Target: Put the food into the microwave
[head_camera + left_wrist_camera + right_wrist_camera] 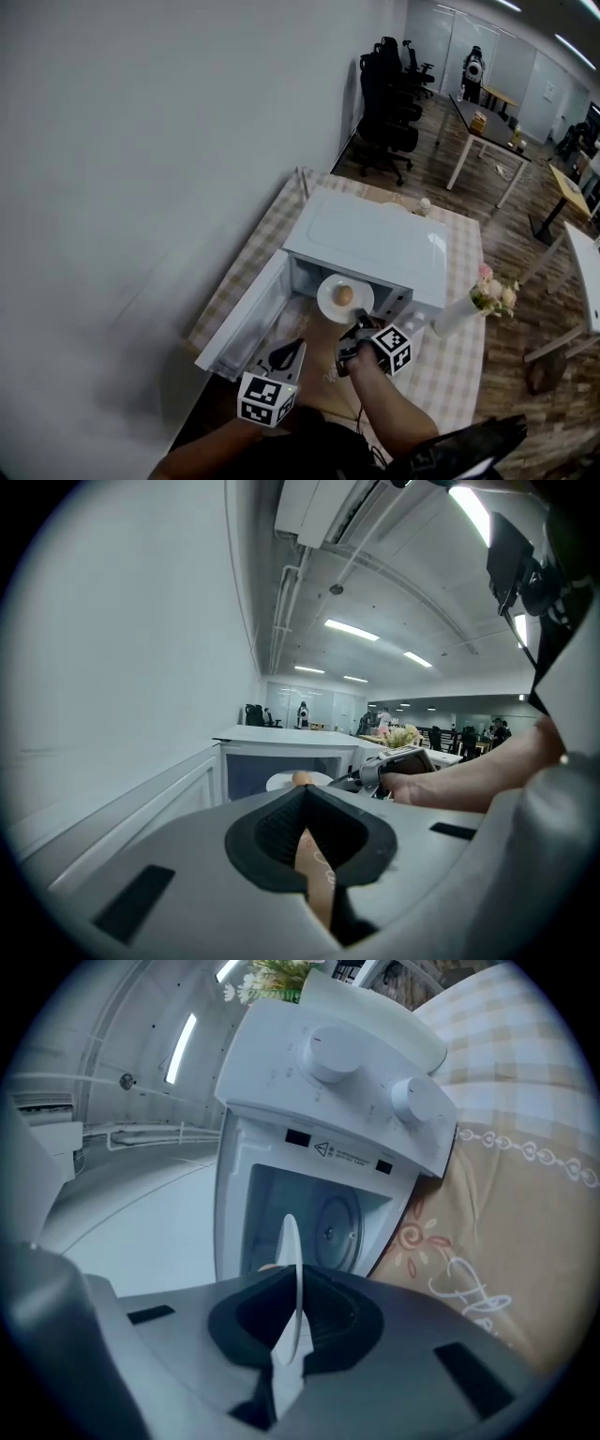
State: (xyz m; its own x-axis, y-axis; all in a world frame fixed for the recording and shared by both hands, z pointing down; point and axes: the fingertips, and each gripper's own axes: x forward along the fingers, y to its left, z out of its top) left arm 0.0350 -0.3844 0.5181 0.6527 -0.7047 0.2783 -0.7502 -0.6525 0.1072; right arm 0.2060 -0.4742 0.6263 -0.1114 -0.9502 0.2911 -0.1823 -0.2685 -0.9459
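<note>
Left gripper [289, 351] is held beside the open door [246, 321], jaws seen pressed together, nothing gripped. Right gripper [356, 327] is clamped on the near rim of the plate [330, 302], which is seen edge-on between its jaws. Food [344, 294] is carried on the plate, just past the jaws, at the mouth of the microwave [375, 239].

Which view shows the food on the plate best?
Head view: the round food sits whole on the plate, seen from above. Left gripper view shows only its top; right gripper view shows the plate edge-on.
</note>
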